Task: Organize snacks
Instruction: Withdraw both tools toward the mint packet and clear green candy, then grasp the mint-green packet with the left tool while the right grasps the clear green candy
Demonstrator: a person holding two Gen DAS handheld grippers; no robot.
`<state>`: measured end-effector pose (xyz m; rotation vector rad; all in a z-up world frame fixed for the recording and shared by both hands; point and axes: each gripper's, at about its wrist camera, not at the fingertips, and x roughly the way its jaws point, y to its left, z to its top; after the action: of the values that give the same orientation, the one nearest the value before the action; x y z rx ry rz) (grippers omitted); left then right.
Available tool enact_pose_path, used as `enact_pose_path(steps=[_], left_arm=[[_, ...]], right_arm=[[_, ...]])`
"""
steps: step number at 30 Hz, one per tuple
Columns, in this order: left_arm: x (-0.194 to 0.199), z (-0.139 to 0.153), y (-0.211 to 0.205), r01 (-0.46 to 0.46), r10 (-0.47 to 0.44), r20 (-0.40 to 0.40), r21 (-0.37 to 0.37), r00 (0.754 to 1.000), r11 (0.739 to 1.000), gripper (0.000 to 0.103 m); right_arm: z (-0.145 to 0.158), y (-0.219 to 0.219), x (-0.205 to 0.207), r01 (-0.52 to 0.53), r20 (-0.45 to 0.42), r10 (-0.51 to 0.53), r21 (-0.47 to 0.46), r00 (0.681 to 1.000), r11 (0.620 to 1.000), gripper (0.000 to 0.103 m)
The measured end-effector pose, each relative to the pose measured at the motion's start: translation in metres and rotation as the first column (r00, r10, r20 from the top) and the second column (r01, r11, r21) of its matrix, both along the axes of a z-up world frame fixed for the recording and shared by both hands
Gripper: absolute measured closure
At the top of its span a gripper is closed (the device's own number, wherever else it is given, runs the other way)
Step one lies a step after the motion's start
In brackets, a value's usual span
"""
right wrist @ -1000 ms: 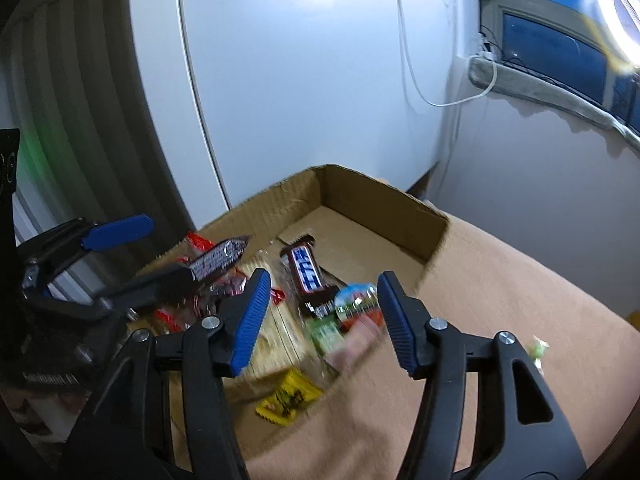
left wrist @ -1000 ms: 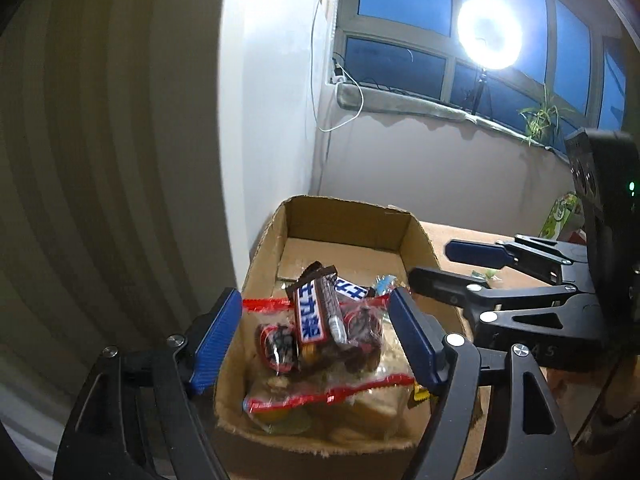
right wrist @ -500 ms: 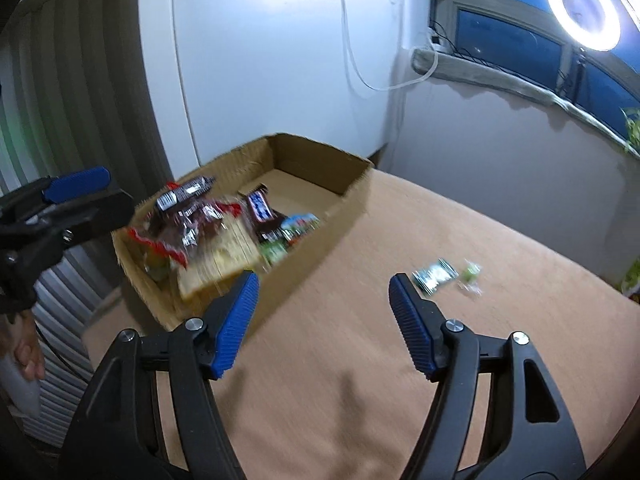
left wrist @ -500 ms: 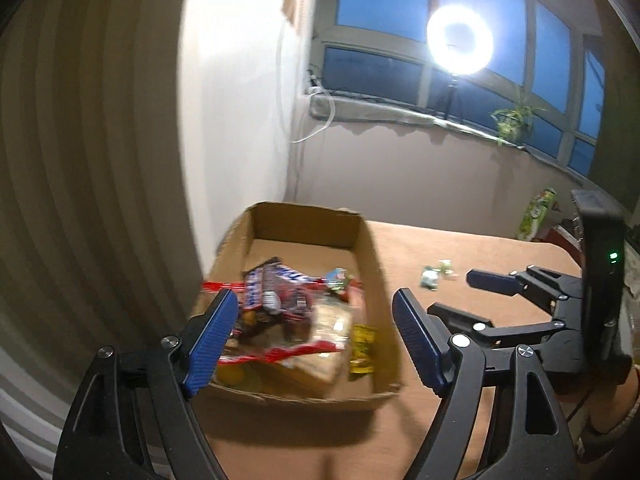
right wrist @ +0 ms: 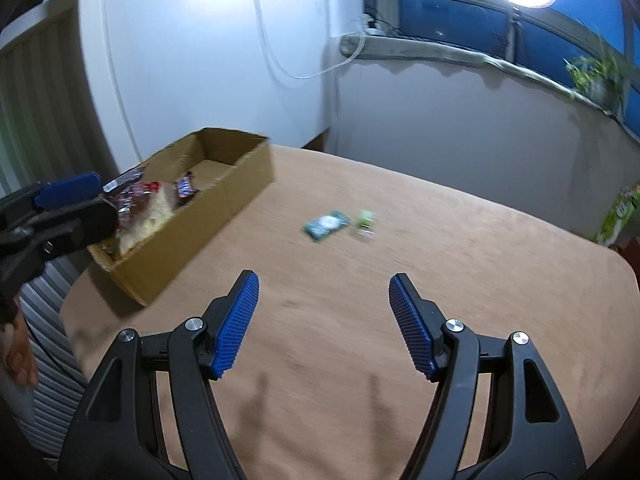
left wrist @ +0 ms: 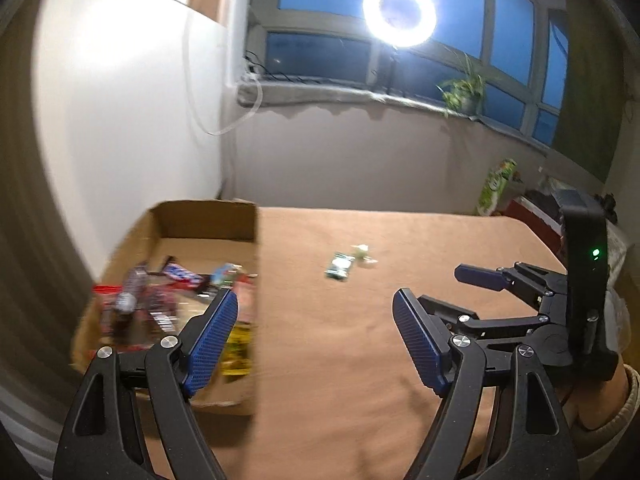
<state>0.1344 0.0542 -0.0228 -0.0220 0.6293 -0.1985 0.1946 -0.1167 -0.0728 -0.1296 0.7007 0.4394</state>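
A cardboard box (left wrist: 208, 220) (right wrist: 240, 188) holds several wrapped snacks, among them a chocolate bar (left wrist: 182, 274) (right wrist: 185, 188) and a yellow packet (left wrist: 238, 344). Two snacks lie loose on the brown table: a green packet (left wrist: 339, 266) (right wrist: 326, 224) and a small pale green candy (left wrist: 362, 252) (right wrist: 365, 221). My left gripper (left wrist: 314, 336) hangs open and empty by the box's right wall. My right gripper (right wrist: 324, 320) is open and empty over bare table, well short of the loose snacks. Each gripper shows in the other's view: the right one (left wrist: 436, 288) and the left one (right wrist: 76, 196).
The brown table (right wrist: 440, 264) ends in a rounded edge at right. A green bag (left wrist: 496, 188) (right wrist: 620, 216) stands at the far right edge. A white wall and a windowsill with a ring light and a plant lie behind. A person's hand (right wrist: 16, 348) shows at left.
Both grippers have pulled back from over the box and swung right over the table. The right gripper's jaws stand wider than a second ago. The loose snacks have come into view.
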Motion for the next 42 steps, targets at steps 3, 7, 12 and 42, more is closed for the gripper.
enact_pose_path(steps=[3, 7, 12, 42], left_arm=[[0.014, -0.009, -0.019, 0.016, -0.016, -0.031, -0.007, 0.999, 1.000, 0.023], [0.038, -0.027, -0.041, 0.014, -0.015, -0.079, -0.010, 0.997, 1.000, 0.023], [0.061, -0.052, -0.057, -0.014, 0.016, -0.121, 0.017, 0.993, 1.000, 0.023], [0.147, -0.102, -0.051, -0.033, 0.064, -0.289, 0.111, 0.955, 0.993, 0.028]], right_arm=[[-0.004, -0.026, 0.005, 0.027, -0.013, -0.027, 0.006, 1.000, 1.000, 0.032], [-0.012, -0.054, 0.015, 0.062, -0.047, -0.061, 0.007, 0.997, 0.998, 0.032], [-0.017, -0.079, 0.028, 0.085, -0.064, -0.084, 0.002, 0.994, 0.996, 0.032], [-0.057, 0.016, 0.176, -0.149, -0.272, 0.151, 0.028, 0.950, 0.988, 0.059]])
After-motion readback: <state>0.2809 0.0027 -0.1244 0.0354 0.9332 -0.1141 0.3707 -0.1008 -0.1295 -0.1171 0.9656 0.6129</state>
